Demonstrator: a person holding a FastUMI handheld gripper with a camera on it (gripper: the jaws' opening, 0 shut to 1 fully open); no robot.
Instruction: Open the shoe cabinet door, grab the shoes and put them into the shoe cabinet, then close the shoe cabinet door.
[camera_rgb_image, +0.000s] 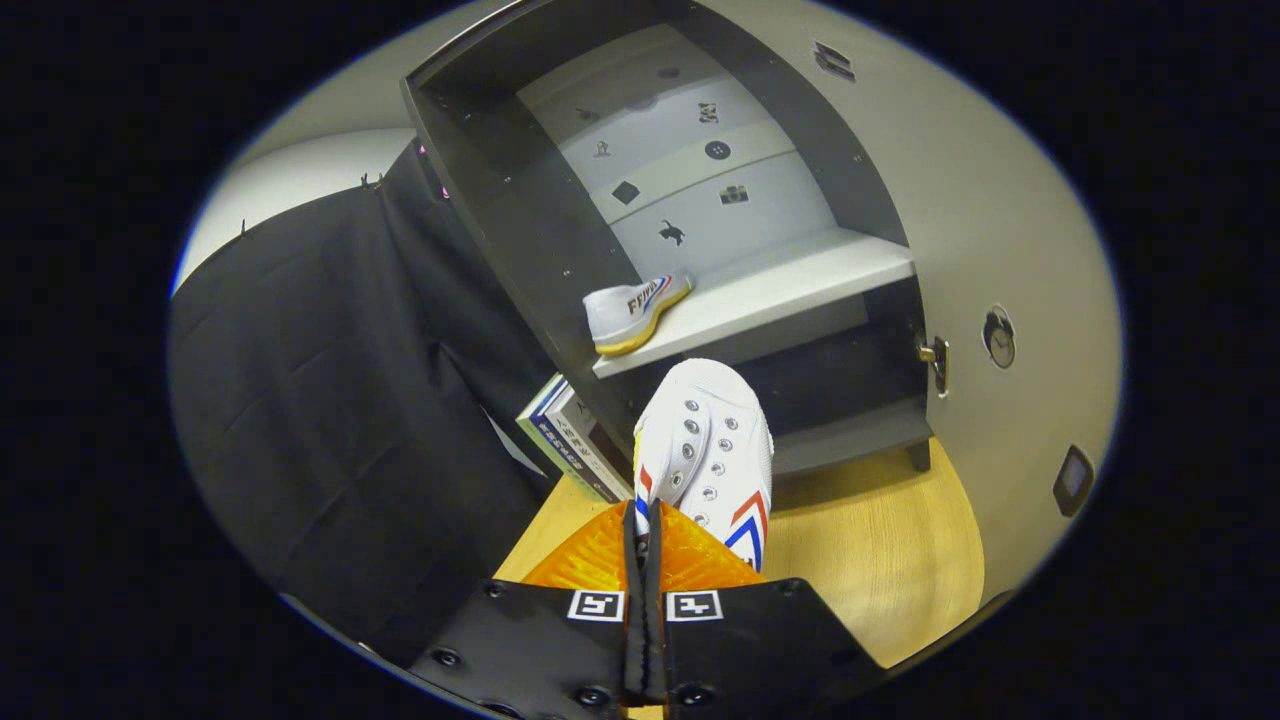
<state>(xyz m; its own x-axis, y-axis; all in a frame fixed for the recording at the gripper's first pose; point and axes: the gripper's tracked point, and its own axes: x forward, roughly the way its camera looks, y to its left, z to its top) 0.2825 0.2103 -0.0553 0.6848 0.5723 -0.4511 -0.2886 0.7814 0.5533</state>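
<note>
Gripper view: my fingers (644, 545) sit at the bottom centre of the frame, pressed almost together, and they pinch the heel edge of a white sneaker (708, 455). I see both fingers closed on that thin rim, so the sneaker hangs from them and points away from me, toe toward the cabinet. It carries rows of metal eyelets and red and blue chevron stripes on its side.

Above centre stands the shoe cabinet (690, 240), dark-walled, with its door (1000, 300) swung open to the right side of the frame; a small brass latch (935, 358) sits on the door's inner edge. Inside, a light grey shelf (780, 290) runs across the middle, and a second white sneaker (636, 312) already lies at its left end, sole edge yellow, heel toward me. The held sneaker's toe is just below and in front of that shelf's front edge, near the lower dark compartment.

Left of the cabinet's foot, a stack of books (568, 438) leans against its side. The wooden tabletop (880, 560) shows at lower right under the cabinet.
</note>
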